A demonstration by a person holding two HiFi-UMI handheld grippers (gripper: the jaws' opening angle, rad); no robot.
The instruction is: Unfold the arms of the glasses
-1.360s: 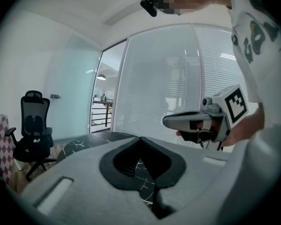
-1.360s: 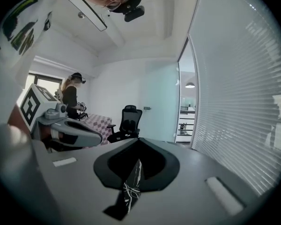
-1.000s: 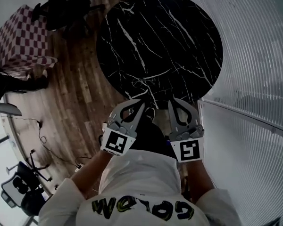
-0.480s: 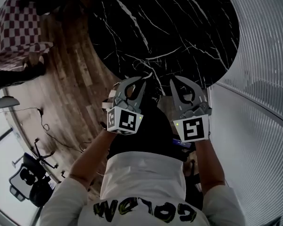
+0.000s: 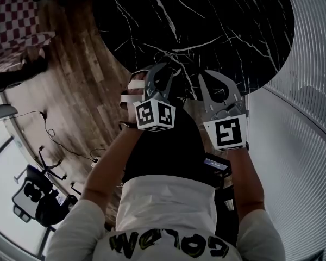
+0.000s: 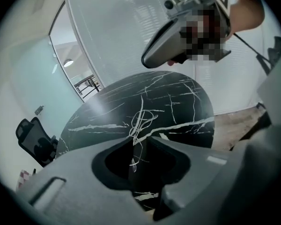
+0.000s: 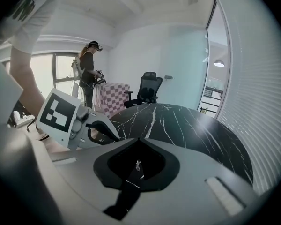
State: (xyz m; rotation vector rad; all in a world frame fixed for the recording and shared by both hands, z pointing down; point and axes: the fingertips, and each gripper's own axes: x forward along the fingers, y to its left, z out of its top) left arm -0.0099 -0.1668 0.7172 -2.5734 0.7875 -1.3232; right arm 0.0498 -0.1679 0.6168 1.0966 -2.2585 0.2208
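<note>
Lowered since a second ago, the left claw (image 5: 164,68) is opening on nothing and the right claw (image 5: 205,76) is closed and empty, with the black desk (image 5: 223,26) ahead of both.

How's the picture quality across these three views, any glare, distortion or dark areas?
Head view: dim overall, and the fisheye bends the slatted wall and the round marble table. Left gripper view: black circular vignette, with a pale sheen on the table's left part. Right gripper view: the window glows bright behind a standing person.
</note>
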